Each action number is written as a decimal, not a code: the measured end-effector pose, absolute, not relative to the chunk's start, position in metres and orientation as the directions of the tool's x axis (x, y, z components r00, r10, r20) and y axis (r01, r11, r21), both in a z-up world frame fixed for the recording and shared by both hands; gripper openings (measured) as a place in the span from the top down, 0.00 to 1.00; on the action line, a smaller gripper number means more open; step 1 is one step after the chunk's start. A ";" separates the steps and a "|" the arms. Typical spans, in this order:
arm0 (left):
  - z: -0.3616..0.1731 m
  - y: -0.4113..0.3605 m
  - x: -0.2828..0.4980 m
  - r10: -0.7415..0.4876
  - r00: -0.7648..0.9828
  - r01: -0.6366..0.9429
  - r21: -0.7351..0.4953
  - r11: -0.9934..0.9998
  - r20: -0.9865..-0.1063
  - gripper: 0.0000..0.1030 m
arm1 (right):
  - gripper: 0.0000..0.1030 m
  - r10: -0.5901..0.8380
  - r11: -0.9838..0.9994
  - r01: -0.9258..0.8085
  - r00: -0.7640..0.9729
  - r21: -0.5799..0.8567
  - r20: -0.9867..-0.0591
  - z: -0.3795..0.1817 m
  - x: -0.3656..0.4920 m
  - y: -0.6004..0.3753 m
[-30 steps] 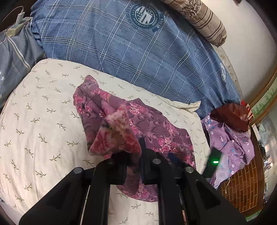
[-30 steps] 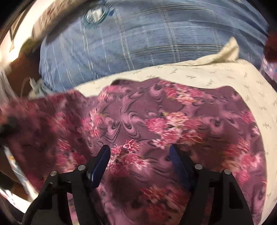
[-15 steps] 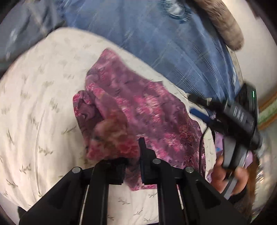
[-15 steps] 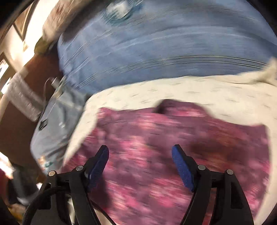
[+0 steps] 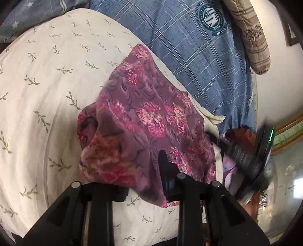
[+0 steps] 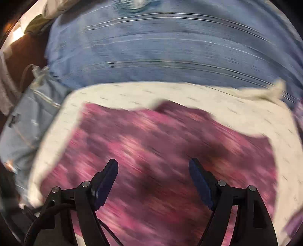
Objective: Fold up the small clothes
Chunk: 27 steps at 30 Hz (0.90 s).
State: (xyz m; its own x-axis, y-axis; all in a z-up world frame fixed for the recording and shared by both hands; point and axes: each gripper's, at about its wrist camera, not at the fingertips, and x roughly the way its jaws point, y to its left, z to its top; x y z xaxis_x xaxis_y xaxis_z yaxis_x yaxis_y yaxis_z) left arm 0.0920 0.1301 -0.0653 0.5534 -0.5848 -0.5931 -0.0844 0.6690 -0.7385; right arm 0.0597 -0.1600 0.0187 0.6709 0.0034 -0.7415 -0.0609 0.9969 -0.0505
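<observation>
1. The purple floral garment (image 5: 149,121) lies in the middle of the left wrist view on the cream leaf-print bed sheet (image 5: 47,79), its far corner reaching toward the blue checked quilt (image 5: 198,56) at the top of the frame. In the right wrist view, which is blurred, the same cloth fills the lower centre.

2. The left gripper (image 5: 144,176) sits at the lower centre of its view. Its jaws are opening, with a bunched fold of the garment between them; the left pad is hidden under the cloth, so I cannot tell whether any pinch remains.

3. The right gripper (image 6: 153,176) has its jaws spread wide above the garment, holding nothing.

4. Handling, as a judgement: the fabric looks thin, light and limp, probably a little slippery. It will sag and crumple rather than hold a crease, so it is best taken at a corner or hem edge, not mid-panel.

5. Writing: a round teal badge (image 5: 212,17) is printed on the quilt at the upper right of the left wrist view; its ring of lettering is too small to read.
</observation>
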 end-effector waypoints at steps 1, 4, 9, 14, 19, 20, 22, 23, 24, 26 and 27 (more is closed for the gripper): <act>-0.065 0.135 0.094 -0.602 0.552 -0.083 -0.756 0.649 -0.577 0.76 | 0.25 -0.003 0.998 -0.042 0.671 -0.042 -0.742 0.014 0.050 -0.174; -0.066 0.148 0.092 -0.633 0.547 -0.074 -0.785 0.616 -0.548 0.72 | 0.25 0.004 1.000 0.010 0.669 0.014 -0.743 0.002 0.026 -0.210; -0.073 0.167 0.094 -0.680 0.514 -0.114 -0.827 0.551 -0.523 0.67 | 0.25 0.073 0.994 0.013 0.666 0.109 -0.742 -0.008 0.011 -0.242; -0.074 0.149 0.116 -0.640 0.490 -0.123 -0.774 0.621 -0.592 0.52 | 0.25 0.086 0.993 0.000 0.704 0.120 -0.705 -0.007 -0.002 -0.251; -0.061 0.115 0.133 -0.578 0.499 -0.112 -0.710 0.695 -0.645 0.93 | 0.25 0.009 1.000 0.002 0.740 0.015 -0.672 -0.031 -0.006 -0.238; -0.051 0.108 0.132 -0.557 0.518 -0.096 -0.691 0.717 -0.650 0.93 | 0.24 0.004 1.000 0.000 0.750 0.006 -0.661 -0.034 -0.008 -0.237; -0.024 0.094 0.127 -0.517 0.558 -0.034 -0.641 0.767 -0.649 0.93 | 0.24 0.003 1.000 -0.004 0.769 0.000 -0.640 -0.039 -0.012 -0.237; -0.005 0.085 0.121 -0.497 0.586 0.008 -0.609 0.793 -0.640 0.93 | 0.24 0.009 1.000 -0.006 0.779 0.006 -0.628 -0.040 -0.014 -0.239; 0.008 0.078 0.119 -0.488 0.603 0.036 -0.589 0.807 -0.632 0.93 | 0.24 0.012 1.000 -0.006 0.785 0.011 -0.619 -0.042 -0.016 -0.239; 0.035 0.059 0.114 -0.482 0.619 0.096 -0.550 0.830 -0.619 0.93 | 0.24 0.008 1.000 -0.007 0.795 0.004 -0.606 -0.043 -0.021 -0.239; 0.044 0.050 0.114 -0.483 0.623 0.119 -0.536 0.836 -0.615 0.93 | 0.24 0.013 1.000 -0.009 0.797 0.009 -0.604 -0.042 -0.023 -0.239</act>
